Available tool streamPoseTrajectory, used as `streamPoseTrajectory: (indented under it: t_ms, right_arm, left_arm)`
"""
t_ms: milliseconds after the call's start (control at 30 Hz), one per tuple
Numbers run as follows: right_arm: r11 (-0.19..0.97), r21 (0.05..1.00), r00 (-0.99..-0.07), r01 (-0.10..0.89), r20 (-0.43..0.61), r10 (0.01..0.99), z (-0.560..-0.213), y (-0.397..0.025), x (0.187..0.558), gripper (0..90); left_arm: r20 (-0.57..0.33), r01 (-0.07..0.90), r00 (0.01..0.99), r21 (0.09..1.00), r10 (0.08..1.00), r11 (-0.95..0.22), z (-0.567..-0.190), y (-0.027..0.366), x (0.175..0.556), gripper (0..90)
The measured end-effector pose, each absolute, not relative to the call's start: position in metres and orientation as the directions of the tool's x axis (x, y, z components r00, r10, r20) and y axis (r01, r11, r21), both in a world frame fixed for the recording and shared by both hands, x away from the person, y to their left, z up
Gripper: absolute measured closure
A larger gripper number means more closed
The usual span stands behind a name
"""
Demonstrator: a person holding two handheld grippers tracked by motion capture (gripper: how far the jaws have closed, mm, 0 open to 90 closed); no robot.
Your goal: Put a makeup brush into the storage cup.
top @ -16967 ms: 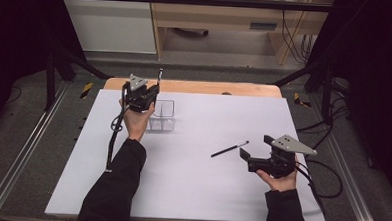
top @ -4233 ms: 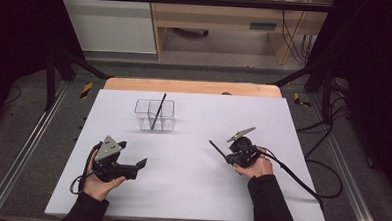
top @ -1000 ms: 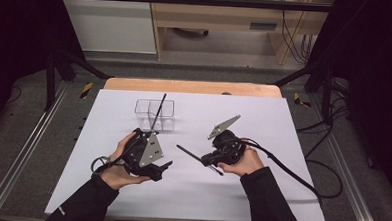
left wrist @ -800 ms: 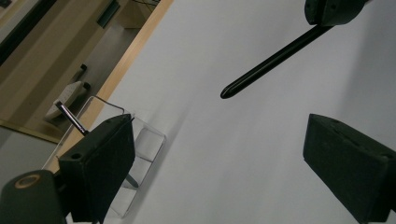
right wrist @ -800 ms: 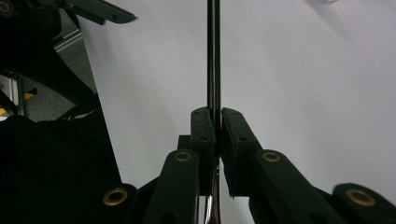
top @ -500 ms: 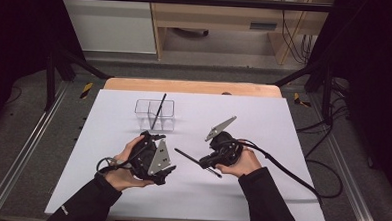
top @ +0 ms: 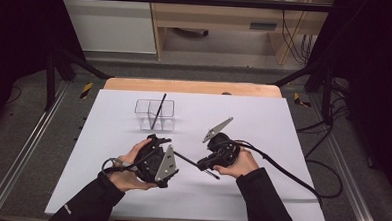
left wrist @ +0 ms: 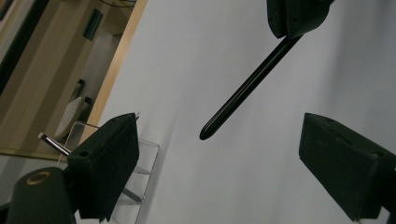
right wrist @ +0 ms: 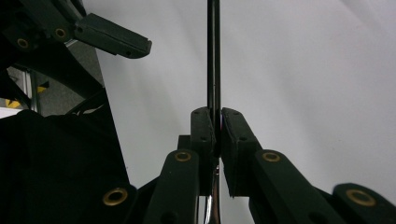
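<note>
My right gripper (top: pixel 202 166) is shut on a black pen (top: pixel 184 156) and holds it just above the white table (top: pixel 283 124). Along the right gripper (right wrist: pixel 217 130) view, the pen (right wrist: pixel 213 56) runs straight up from between the jaws. My left gripper (top: pixel 164 161) is open and faces the pen's free end. In the left gripper (left wrist: pixel 222 140) view, the pen (left wrist: pixel 247 88) points down between the spread jaws without touching either, and the right gripper (left wrist: pixel 294 16) holds it at the top.
A clear two-part container (top: pixel 155 113) stands at the back middle of the table with another black pen (top: pixel 158 110) leaning in it. The same container (left wrist: pixel 142 161) lies beside my left jaw. Cables trail from both grippers.
The right gripper picked the pen off the table and carried it left. In the last second, the left gripper closed in on the pen's free end, jaws open.
</note>
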State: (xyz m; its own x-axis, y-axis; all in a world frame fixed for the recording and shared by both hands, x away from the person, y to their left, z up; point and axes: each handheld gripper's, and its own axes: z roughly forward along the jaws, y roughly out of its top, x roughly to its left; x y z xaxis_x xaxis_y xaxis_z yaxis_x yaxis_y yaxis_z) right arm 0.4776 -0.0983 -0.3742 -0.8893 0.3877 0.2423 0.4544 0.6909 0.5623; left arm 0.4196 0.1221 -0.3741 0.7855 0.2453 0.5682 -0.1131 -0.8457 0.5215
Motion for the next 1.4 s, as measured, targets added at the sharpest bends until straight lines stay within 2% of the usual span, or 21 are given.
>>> streamPoseTrajectory:
  t_ms: [667, 1400]
  right_arm:
    - [0.708, 0.546, -0.894, 0.447, 0.255, 0.368, -0.377, -0.089, 0.477, 84.4]
    - [0.724, 0.527, -0.896, 0.444, 0.266, 0.356, -0.378, -0.085, 0.476, 84.4]
  left_arm:
    - [0.636, -0.196, 0.762, 0.408, 0.123, -0.892, -0.383, 0.114, 0.417, 20.8]
    - [0.680, -0.269, 0.733, 0.317, 0.021, -0.910, -0.392, 0.110, 0.418, 45.6]
